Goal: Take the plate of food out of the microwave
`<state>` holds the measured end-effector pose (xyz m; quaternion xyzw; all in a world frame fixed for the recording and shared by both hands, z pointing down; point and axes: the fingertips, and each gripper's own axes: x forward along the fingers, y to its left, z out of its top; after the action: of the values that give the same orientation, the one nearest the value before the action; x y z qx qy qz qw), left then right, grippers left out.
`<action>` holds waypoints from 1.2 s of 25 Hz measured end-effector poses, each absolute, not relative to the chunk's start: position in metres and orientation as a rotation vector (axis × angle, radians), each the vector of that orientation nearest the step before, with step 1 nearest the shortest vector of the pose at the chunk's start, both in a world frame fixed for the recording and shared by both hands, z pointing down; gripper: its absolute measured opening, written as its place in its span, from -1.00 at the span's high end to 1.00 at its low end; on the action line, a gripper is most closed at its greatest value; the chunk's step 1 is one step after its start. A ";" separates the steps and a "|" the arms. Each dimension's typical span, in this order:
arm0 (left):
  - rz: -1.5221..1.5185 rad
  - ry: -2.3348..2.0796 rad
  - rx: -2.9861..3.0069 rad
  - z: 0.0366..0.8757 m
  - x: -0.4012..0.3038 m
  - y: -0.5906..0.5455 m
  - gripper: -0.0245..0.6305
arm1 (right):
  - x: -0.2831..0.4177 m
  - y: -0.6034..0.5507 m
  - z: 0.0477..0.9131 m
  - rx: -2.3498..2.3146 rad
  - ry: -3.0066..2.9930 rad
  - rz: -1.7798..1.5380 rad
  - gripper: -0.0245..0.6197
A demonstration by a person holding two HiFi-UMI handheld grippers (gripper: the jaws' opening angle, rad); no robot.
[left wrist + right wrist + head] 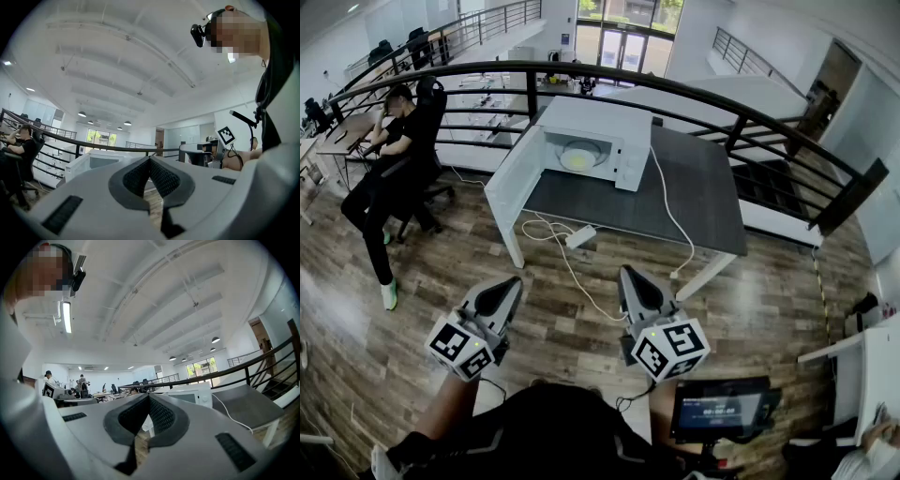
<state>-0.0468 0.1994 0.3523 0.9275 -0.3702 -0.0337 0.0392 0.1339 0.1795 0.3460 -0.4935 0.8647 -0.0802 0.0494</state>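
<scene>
Our left tongs (514, 283) and right tongs (628, 275) are closed, empty. Far ahead, the open microwave (598, 116) holds the plate (579, 157).

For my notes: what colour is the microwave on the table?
The microwave is white, clearest in the head view.

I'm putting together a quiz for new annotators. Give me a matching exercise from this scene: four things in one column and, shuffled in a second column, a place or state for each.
Things:
1. microwave door
2. plate of food
3. power strip
4. right gripper

Places or states:
A. lying on the wooden floor
B. jaws together, nothing between them
C. swung open
D. inside the microwave

Pairs: 1-C, 2-D, 3-A, 4-B.
</scene>
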 end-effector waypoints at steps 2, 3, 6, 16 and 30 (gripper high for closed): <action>-0.097 -1.123 2.848 0.352 -0.046 0.202 0.92 | 0.134 0.182 0.347 -1.514 2.625 -0.257 0.93; -0.098 -1.121 2.849 0.352 -0.046 0.202 0.92 | 0.135 0.183 0.346 -1.517 2.624 -0.258 0.93; -0.105 -1.130 2.845 0.351 -0.045 0.202 0.92 | 0.137 0.182 0.344 -1.529 2.625 -0.254 0.93; -0.126 -1.164 2.839 0.349 -0.050 0.199 0.92 | 0.140 0.177 0.342 -1.557 2.581 -0.276 0.93; -0.125 -1.147 2.842 0.350 -0.080 0.193 0.92 | 0.114 0.170 0.347 -1.572 2.548 -0.325 0.93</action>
<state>-0.0804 0.1932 0.3504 0.9259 -0.3737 -0.0408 0.0370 0.1143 0.1699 0.3469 -0.5209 0.8443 -0.1078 0.0651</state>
